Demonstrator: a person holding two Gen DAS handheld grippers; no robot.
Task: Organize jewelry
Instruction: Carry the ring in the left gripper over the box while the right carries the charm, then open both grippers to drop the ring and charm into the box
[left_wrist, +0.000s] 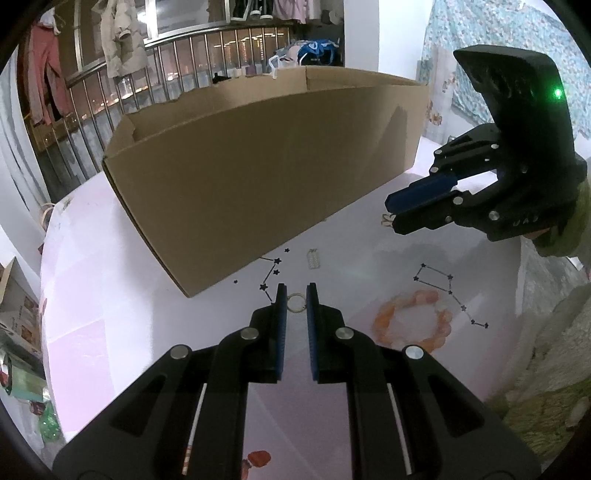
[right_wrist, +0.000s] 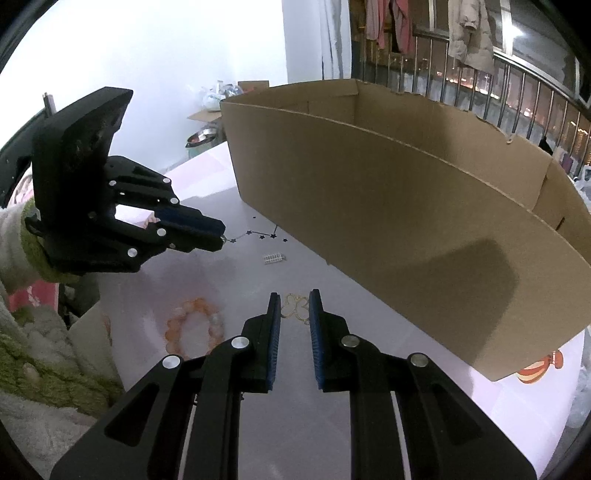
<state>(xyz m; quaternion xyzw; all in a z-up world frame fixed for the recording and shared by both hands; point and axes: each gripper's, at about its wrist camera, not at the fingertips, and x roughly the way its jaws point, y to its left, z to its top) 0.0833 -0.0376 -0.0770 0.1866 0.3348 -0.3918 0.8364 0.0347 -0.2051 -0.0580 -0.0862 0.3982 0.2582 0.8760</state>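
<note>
A thin gold ring (left_wrist: 295, 302) sat clamped in the left gripper (left_wrist: 295, 301), and a gold butterfly-shaped openwork pendant (right_wrist: 295, 307) was pinched in the right gripper (right_wrist: 294, 308), both held above the counter (left_wrist: 92, 295) just before the cardboard box (left_wrist: 258, 162). The counter was glossy pale pink with printed star constellations. An orange bead bracelet (left_wrist: 413, 321) and a small silver piece (left_wrist: 314, 259) lay near the box. Beyond it ran a metal railing hung with clothes

small silver piece (left_wrist: 314, 259) — too tiny to identify
</note>
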